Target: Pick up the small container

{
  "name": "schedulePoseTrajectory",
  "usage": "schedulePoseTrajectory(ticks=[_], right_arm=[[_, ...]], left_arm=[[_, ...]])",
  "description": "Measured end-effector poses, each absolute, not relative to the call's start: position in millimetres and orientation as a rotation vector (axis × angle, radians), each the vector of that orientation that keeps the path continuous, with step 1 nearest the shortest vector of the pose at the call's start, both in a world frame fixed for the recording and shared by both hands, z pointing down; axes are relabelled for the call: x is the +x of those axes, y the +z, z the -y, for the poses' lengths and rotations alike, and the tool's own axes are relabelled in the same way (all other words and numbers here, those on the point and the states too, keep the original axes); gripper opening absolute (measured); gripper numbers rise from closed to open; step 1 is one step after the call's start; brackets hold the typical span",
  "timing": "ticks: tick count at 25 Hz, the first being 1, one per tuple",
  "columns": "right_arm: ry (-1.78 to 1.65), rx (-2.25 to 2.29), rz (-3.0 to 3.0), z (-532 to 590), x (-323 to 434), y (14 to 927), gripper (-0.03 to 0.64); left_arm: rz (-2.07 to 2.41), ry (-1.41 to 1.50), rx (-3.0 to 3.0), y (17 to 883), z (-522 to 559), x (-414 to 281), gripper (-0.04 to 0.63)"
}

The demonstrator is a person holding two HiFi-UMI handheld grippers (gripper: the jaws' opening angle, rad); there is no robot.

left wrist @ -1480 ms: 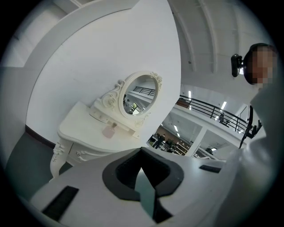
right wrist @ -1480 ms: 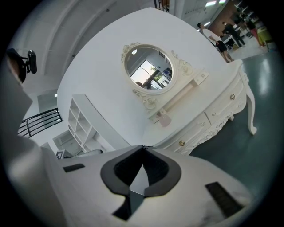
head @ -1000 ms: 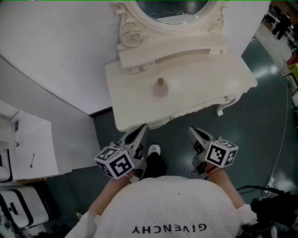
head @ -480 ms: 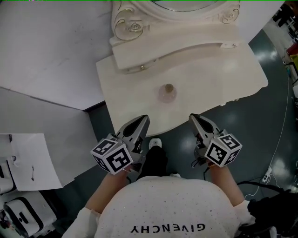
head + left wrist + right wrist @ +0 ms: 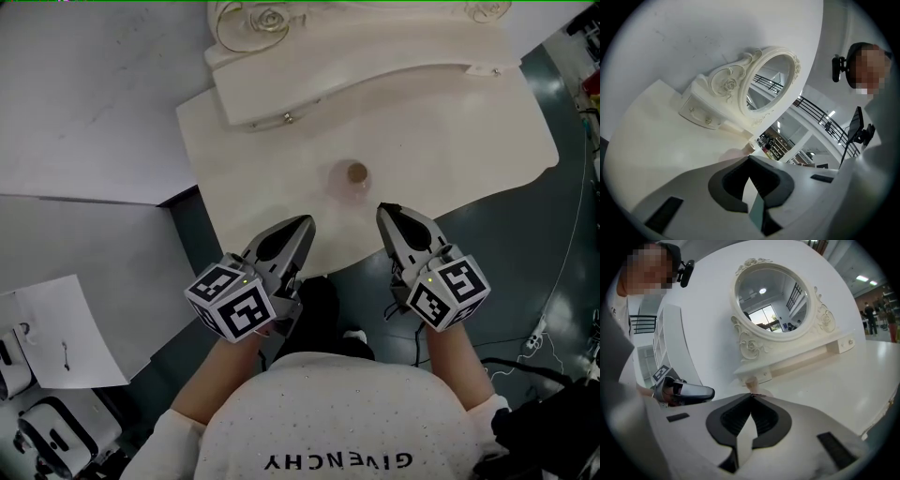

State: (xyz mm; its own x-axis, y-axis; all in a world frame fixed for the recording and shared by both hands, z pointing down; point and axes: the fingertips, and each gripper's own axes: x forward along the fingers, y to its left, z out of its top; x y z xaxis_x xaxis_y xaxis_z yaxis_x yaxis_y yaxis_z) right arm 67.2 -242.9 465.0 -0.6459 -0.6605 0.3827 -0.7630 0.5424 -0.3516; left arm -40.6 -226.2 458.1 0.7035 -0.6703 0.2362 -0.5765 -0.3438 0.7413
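Head view: the small container (image 5: 355, 178), pinkish, bottle-shaped and topped with a brown stopper (image 5: 356, 172), stands upright on the white dressing table (image 5: 450, 131). It is near the front edge, at twelve o'clock from the gap between my two grippers. From the left gripper (image 5: 304, 223) it lies toward one o'clock, and from the right gripper (image 5: 386, 212) toward eleven. Neither touches it. Each gripper view shows its jaws pressed together with nothing between them. In the right gripper view the container's neck stands just past the jaw tips, with the mirror (image 5: 771, 301) behind it at twelve.

I judge the small container to be light and rigid, probably glass or hard plastic. That would make it smooth, easy to tip and breakable if knocked over. I'd part the jaws first, then take it across the round body below the stopper with a modest squeeze.

A second ago both grippers hung short of the table, over the dark floor (image 5: 553, 244). Now their tips reach over its front edge, and the container sits much closer to them.
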Motion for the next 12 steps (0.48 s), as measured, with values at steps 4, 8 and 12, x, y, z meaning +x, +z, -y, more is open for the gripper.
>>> schedulePoseTrajectory(ticks=[4, 8, 12], right_arm=[[0.655, 1.204, 2.580, 256.1, 57.8, 464.2, 0.000], [0.622, 1.263, 2.611, 271.8, 54.4, 460.2, 0.000], [0.587, 1.295, 2.687, 276.9, 53.1, 450.6, 0.000]], left_arm=[[0.945, -0.123, 2.089, 460.8, 236.0, -37.9, 0.002], [0.979, -0.061, 2.151, 468.5, 247.0, -37.8, 0.002], [1.073, 0.096, 2.238, 482.8, 255.3, -40.2, 0.003]])
